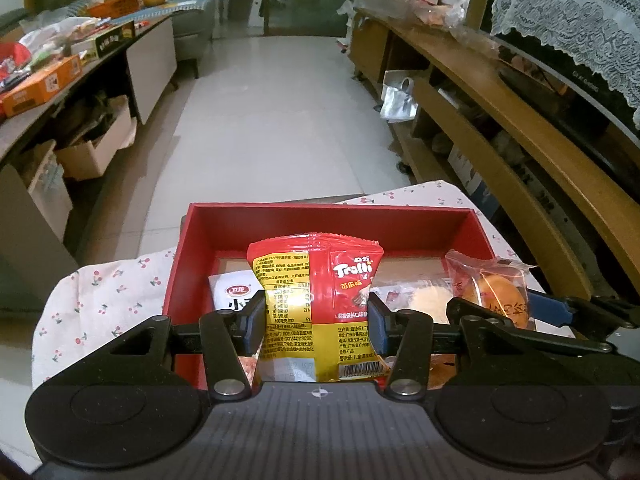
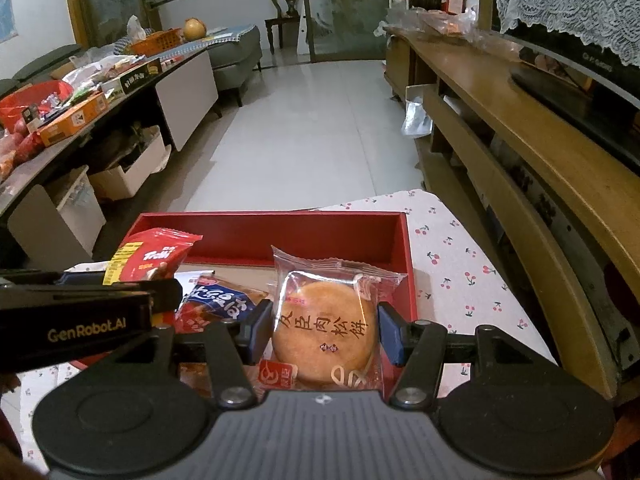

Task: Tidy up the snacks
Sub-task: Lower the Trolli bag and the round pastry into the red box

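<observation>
Left gripper [image 1: 316, 316] is pinching a red Trolli packet [image 1: 316, 300] at frame centre, over the red box [image 1: 328, 216]. Right gripper [image 2: 324, 330] is pinching a wrapped round pastry [image 2: 325, 330] at frame centre.

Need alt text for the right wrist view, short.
The right gripper holds a wrapped round pastry between its blue pads over an open red box on a cherry-print cloth. At left, the left gripper carries a red Trolli candy bag; other snack packets lie in the box.
</observation>
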